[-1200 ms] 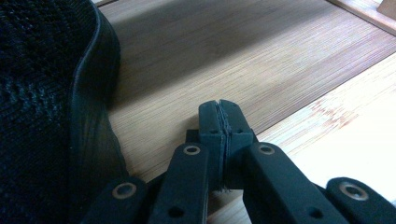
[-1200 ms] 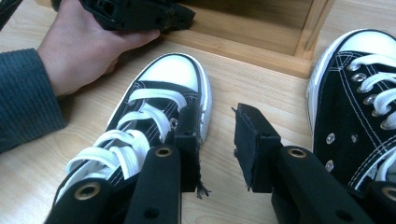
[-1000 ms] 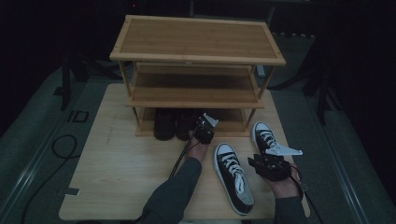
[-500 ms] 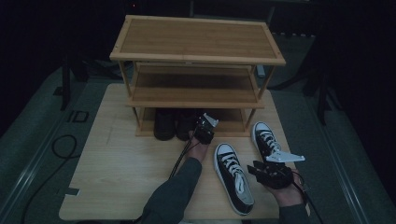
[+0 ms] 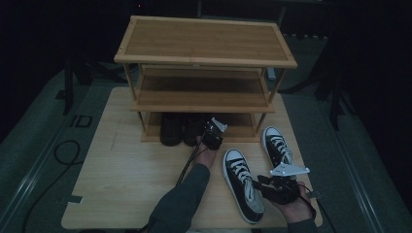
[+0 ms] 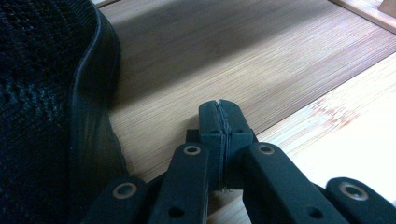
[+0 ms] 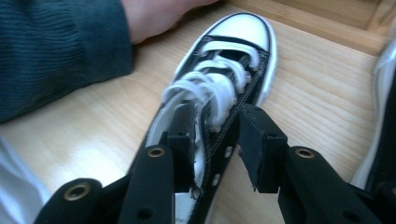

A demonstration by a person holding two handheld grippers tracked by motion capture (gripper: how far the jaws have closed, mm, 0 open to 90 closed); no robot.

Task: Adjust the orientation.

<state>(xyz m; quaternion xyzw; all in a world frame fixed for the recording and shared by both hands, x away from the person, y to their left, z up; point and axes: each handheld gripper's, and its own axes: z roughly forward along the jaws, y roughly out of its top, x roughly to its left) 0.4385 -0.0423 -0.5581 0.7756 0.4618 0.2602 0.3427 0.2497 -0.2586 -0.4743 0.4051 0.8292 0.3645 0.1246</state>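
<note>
The right gripper (image 7: 212, 140) has its jaws apart, with the side of a black sneaker (image 7: 224, 88) between them. One jaw sits inside the shoe by the white laces (image 7: 205, 88). The other jaw is just outside the shoe's black wall — there is a small gap, so the shoe is not squeezed. The jaws have just been closing a little. The white toe points away from the jaws, toward the wooden rack (image 5: 204, 58).

The left gripper (image 6: 219, 121) has its jaws pressed tight together, holding nothing. A dark shoe (image 6: 46, 116) stands just beside them, on the rack's bottom shelf (image 6: 233, 51).

Another sneaker (image 5: 277, 145) lies on the table (image 5: 121, 179), close by.
</note>
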